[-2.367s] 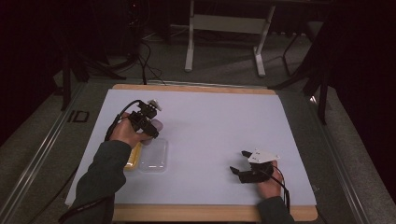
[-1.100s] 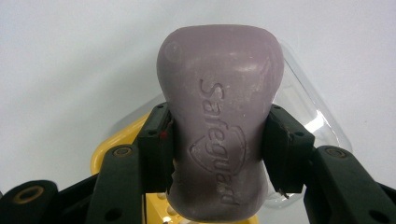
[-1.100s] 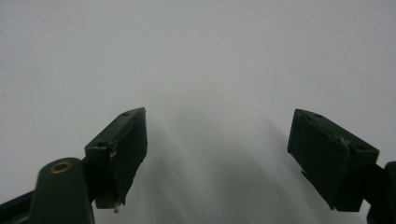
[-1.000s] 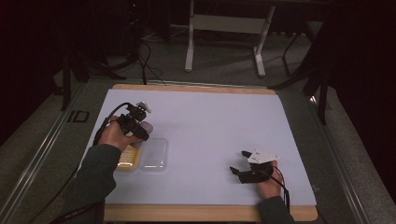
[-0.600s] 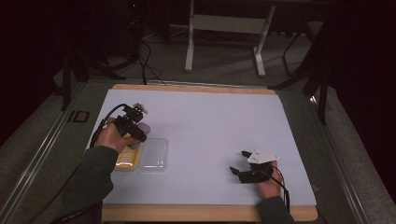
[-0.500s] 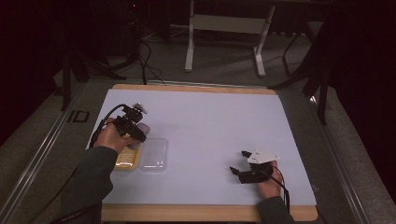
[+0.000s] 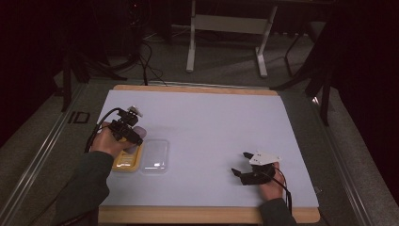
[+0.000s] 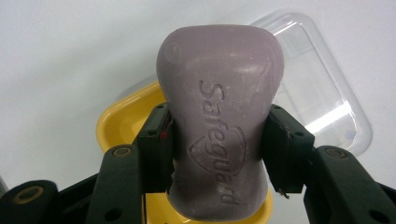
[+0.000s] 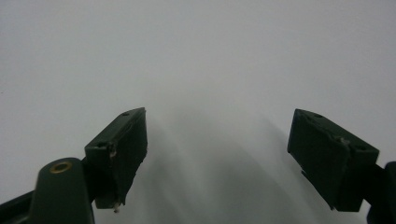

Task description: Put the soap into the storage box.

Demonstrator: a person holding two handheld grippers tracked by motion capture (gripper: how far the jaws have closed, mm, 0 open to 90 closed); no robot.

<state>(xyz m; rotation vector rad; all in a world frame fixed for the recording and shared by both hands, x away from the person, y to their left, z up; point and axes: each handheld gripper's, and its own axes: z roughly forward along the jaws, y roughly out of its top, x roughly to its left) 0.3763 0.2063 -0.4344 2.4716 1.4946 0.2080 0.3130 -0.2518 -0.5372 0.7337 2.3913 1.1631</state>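
Note:
My left gripper (image 8: 217, 135) is shut on a purple soap bar (image 8: 219, 93) stamped "Safeguard", its pads pressing on the bar's two sides. Just below the bar lies a yellow soap dish (image 8: 116, 126), and a clear plastic lid (image 8: 322, 93) lies beside the dish. In the high view, the left gripper (image 7: 129, 134) hovers over the far end of the yellow dish (image 7: 126, 162), with the clear lid (image 7: 155, 155) to its right. My right gripper (image 7: 240, 172) rests near the table's front right, open, with nothing between its jaws (image 9: 217, 149).
A white sheet (image 7: 211, 127) covers the wooden table top. Dark floor, cables and a desk frame (image 7: 226, 33) lie beyond the far edge. A metal rail (image 7: 42, 155) runs along the table's left side.
The left gripper with the soap has drifted a little left and nearer, onto the yellow dish's far end. The right gripper has stayed where it was.

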